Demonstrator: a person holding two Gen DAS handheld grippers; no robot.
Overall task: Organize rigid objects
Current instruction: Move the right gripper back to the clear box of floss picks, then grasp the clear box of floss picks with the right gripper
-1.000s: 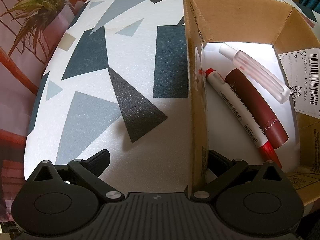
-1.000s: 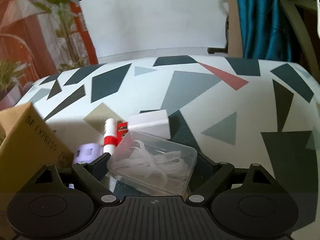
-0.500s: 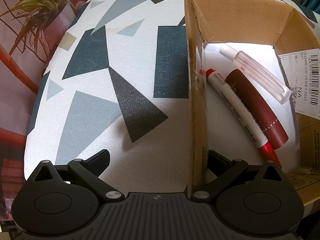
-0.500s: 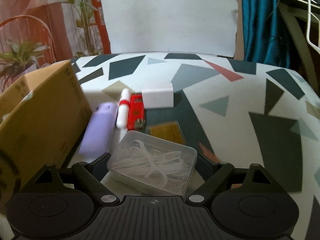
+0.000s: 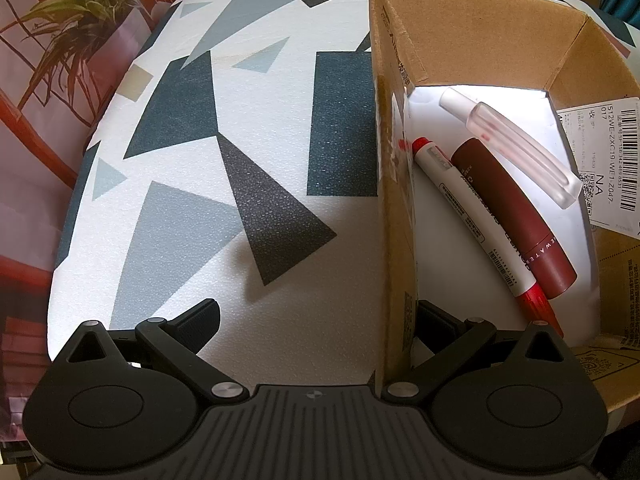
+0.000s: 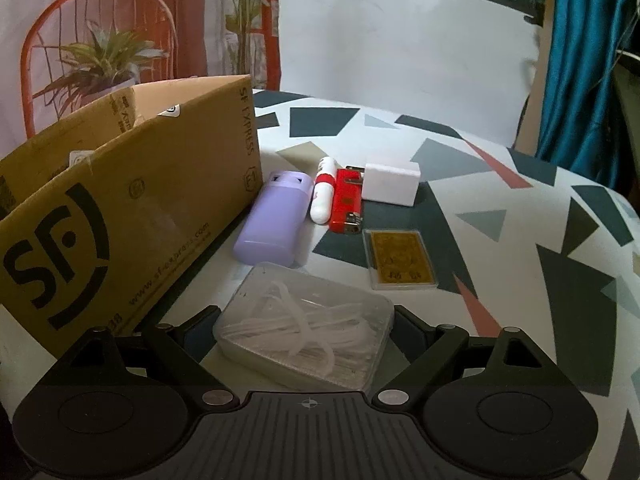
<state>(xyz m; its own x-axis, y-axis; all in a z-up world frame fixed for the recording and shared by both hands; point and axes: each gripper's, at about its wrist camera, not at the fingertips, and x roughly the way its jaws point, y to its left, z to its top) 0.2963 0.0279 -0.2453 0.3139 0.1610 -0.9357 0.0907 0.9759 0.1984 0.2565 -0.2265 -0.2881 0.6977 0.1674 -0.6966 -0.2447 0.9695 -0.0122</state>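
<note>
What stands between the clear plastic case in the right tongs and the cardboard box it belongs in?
Only the box's own side wall, which rises left of the clear plastic case held in the right tongs. The case must go over that wall; nothing else visible blocks the way.

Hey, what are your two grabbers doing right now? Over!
Right gripper shut on clear plastic case. Left gripper open, astride cardboard box wall. Nothing blocking the box.
</note>
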